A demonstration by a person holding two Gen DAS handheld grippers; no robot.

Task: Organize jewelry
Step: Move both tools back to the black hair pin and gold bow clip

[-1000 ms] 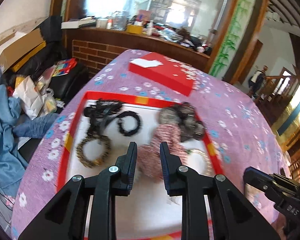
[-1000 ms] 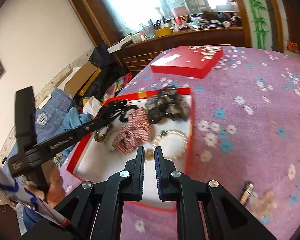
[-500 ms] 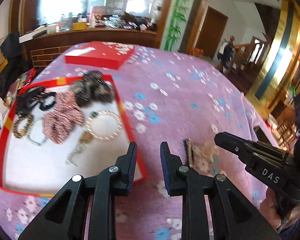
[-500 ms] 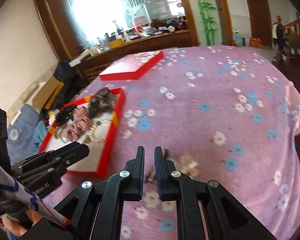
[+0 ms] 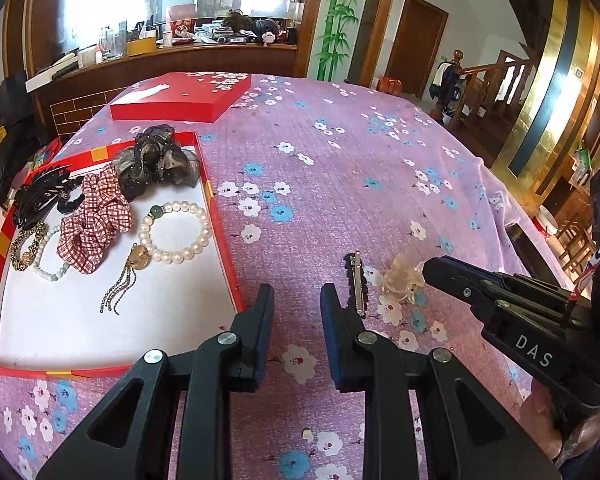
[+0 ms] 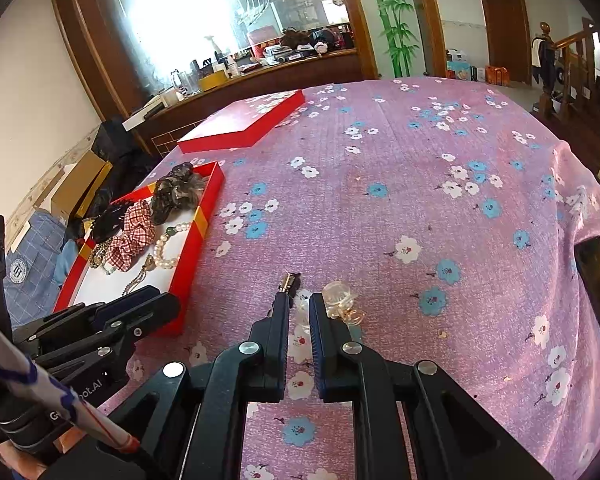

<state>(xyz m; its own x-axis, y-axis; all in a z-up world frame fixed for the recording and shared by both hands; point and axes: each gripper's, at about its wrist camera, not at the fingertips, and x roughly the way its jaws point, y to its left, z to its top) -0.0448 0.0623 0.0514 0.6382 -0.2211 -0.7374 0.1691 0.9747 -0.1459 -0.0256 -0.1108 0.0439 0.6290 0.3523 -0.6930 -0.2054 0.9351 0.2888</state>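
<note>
Tray (image 5: 220, 232) with pearl bracelet (image 5: 176, 230), checked scrunchie (image 5: 96, 220) and other jewelry lies at left on the purple floral cloth (image 5: 340, 184). Left gripper (image 5: 296, 304) hovers beside its corner, jaws slightly apart, empty. Just right lie a toothed hair clip (image 5: 357, 280) and a clear clip (image 5: 400, 280). Right gripper (image 6: 299, 304), clenched and empty, points between them.

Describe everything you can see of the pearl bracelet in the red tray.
The pearl bracelet is a closed ring of round, creamy white beads with one dark green bead at its upper left. It lies flat on the white floor of the red tray, near the right wall. A gold pendant with chain tassels lies at its lower left edge. Neither pair of tongs touches it.
</note>
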